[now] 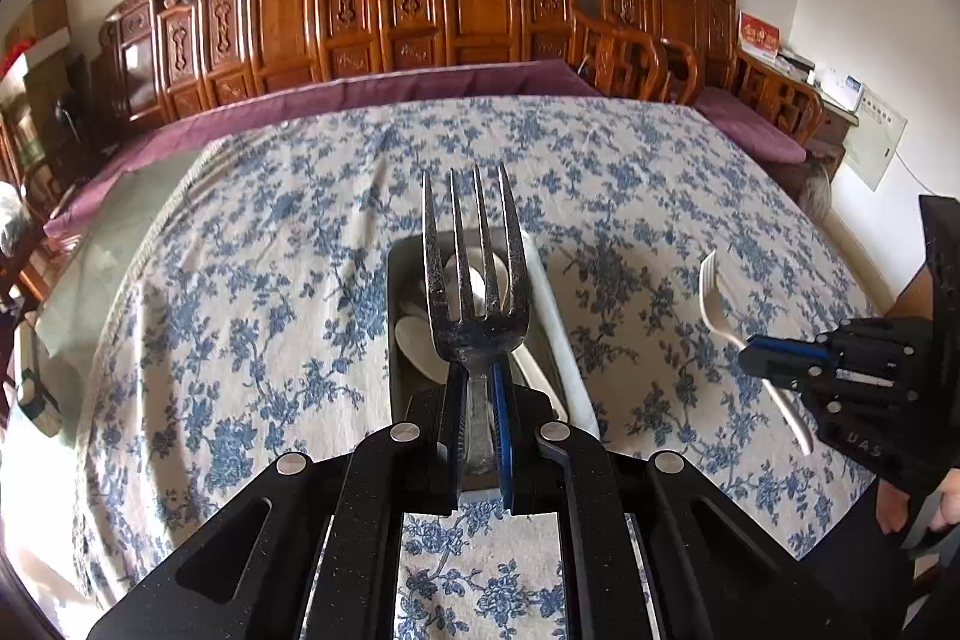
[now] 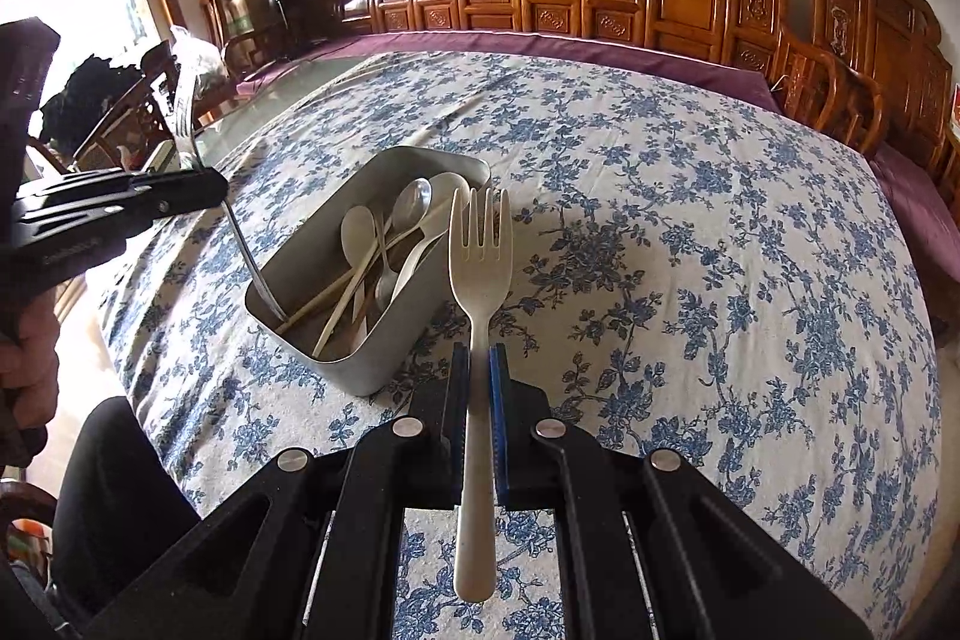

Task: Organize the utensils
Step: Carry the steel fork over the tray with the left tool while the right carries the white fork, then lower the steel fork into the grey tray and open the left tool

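The left gripper pinches a metal fork, its handle end apparently inside the metal tin of spoons. The right gripper clamps a cream fork beside it. Both loading together risks 2 forks clashing.

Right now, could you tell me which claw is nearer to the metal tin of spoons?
Left. The left claw holds the metal fork directly over the metal tin, handle dipping inside. The right claw holds the white fork beside the tin, off to its right.
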A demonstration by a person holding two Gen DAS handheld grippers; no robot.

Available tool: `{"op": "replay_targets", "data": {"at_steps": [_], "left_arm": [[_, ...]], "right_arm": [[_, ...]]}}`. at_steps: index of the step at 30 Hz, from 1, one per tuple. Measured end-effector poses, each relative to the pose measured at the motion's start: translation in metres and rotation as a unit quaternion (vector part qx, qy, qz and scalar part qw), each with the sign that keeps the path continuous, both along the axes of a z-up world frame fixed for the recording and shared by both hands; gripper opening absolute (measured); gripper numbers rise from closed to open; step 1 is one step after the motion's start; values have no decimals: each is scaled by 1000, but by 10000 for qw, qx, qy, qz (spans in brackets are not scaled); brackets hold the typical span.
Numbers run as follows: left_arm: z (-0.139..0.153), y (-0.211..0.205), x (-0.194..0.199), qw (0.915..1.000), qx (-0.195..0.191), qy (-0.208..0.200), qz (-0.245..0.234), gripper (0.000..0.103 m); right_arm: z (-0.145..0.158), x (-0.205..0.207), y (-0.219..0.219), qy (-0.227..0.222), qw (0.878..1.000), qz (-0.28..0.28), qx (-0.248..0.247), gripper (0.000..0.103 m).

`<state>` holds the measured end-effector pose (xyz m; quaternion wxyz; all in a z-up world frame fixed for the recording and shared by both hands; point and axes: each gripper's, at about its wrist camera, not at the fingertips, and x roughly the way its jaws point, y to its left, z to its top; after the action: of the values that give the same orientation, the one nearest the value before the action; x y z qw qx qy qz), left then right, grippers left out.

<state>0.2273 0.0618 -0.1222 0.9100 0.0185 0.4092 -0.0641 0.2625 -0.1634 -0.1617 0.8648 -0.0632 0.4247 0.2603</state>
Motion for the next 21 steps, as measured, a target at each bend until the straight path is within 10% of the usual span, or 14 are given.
{"op": "replay_targets", "data": {"at_steps": [21], "left_arm": [[-49, -1, 52, 9988, 19, 490, -81, 7]], "right_arm": [[3, 15, 20, 10, 9999, 132, 86, 8]]}}
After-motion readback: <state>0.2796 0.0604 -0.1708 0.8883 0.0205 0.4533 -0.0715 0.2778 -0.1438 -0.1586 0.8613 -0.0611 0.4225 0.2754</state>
